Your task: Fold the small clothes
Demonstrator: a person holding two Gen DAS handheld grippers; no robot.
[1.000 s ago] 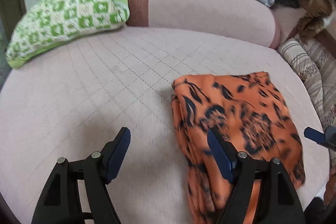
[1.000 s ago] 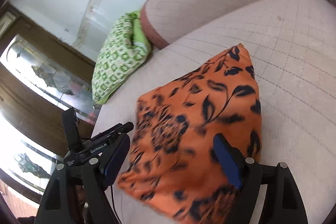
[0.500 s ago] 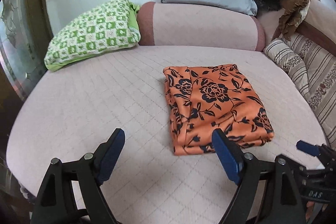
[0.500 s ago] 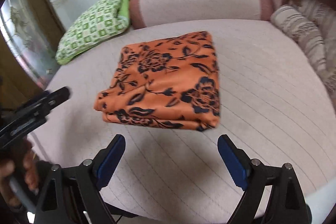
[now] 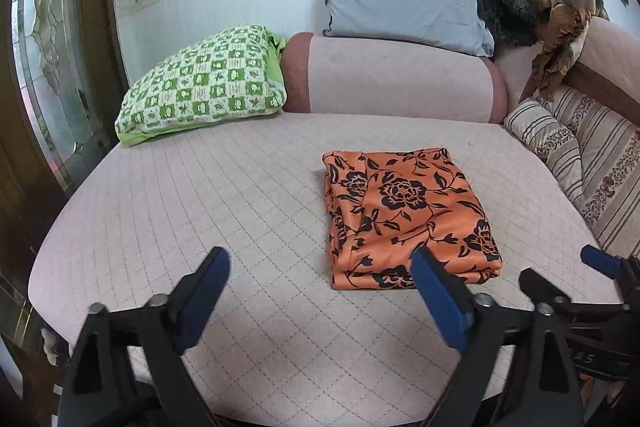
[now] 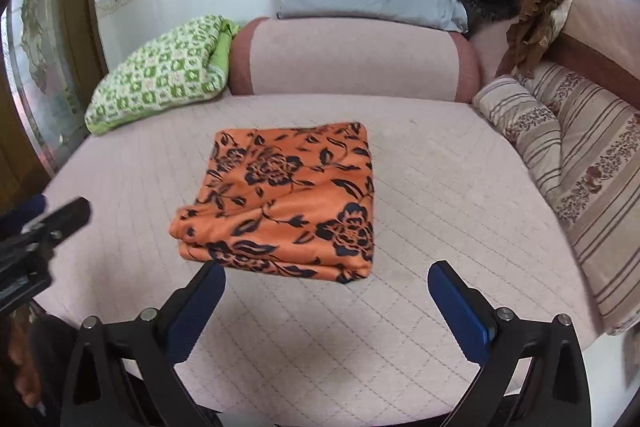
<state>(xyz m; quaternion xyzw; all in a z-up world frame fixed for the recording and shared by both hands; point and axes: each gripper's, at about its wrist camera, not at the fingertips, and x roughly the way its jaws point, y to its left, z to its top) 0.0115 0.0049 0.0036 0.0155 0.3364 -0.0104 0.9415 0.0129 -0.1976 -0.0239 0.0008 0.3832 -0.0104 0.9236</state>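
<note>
An orange cloth with black flowers (image 5: pixel 404 215) lies folded into a neat rectangle on the pink quilted seat (image 5: pixel 224 203); it also shows in the right wrist view (image 6: pixel 288 199). My left gripper (image 5: pixel 320 303) is open and empty, held back near the seat's front edge, left of the cloth's near end. My right gripper (image 6: pixel 326 311) is open and empty, just in front of the cloth's near edge. Neither gripper touches the cloth. The right gripper also shows in the left wrist view (image 5: pixel 592 283), at the far right.
A green checked pillow (image 5: pixel 200 83) lies at the back left. A pink bolster (image 5: pixel 392 79) and a grey pillow (image 5: pixel 400 3) stand behind. Striped cushions (image 5: pixel 580 155) line the right side. A glass door (image 5: pixel 52 67) stands on the left.
Both grippers have drawn back and up from the folded cloth towards the seat's front edge. The cloth lies released and folded on the seat.
</note>
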